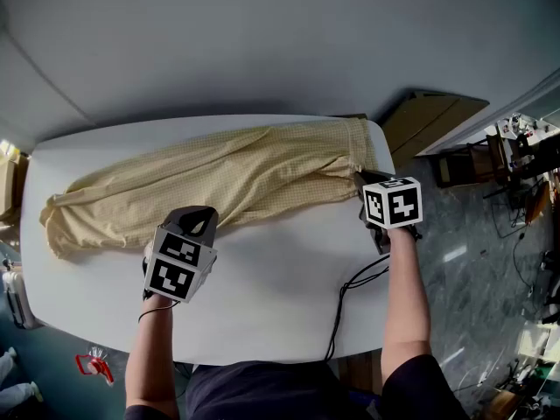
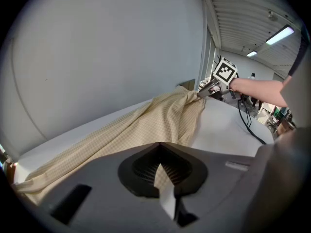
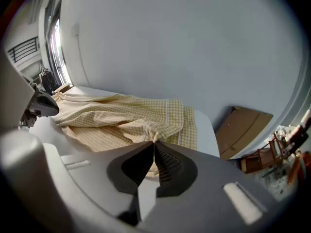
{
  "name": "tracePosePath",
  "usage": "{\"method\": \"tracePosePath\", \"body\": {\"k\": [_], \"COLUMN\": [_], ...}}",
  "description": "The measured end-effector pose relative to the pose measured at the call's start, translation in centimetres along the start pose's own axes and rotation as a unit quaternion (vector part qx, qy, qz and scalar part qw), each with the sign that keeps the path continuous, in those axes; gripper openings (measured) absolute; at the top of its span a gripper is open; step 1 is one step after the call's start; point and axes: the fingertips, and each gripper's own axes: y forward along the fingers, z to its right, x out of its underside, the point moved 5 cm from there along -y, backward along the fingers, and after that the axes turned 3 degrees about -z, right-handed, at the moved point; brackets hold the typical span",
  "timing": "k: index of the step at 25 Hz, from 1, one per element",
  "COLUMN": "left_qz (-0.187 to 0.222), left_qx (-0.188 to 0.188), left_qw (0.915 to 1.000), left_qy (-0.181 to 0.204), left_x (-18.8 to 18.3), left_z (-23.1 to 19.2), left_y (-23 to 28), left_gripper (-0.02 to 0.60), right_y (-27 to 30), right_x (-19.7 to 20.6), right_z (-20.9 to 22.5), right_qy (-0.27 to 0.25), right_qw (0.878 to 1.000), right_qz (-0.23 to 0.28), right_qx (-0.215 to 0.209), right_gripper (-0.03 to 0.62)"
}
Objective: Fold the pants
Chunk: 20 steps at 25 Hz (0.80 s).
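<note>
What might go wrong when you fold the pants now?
The right hand-held gripper pinches only a small bunch at the waist of the pants, so it may slip out when lifted. The leg ends lie near the edge of the table and might slide off. The cable lying there could snag.

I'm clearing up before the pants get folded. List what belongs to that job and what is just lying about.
Job: pants, left gripper, right gripper, table.
Lying about: cardboard, red object on the floor.
</note>
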Motion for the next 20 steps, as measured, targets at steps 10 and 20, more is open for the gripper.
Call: {"method": "tracePosePath", "body": {"k": [10,20], "left_qz": [-0.022,-0.009], "left_qx": [-0.006,-0.007], "left_qw": [0.9997,0.9999], "left_qy": [-0.009,-0.005], "left_x": [0.9,0.5], "left_z": [-1.1,-0.8], "left_y": [0.1,-0.4], "left_gripper": [-0.002,-0.002], "right_y": [-2.6,-5.9], "right_x": [2.1,3.0], "right_z": [3.5,4.0], "right_qy": [-0.118,-0.049], "right_qw": [0.99,0.997], "right_qz": [-0.059,-0.012], "right_qx": [0.048,0.064], "right_gripper": [0.064,0.1]}}
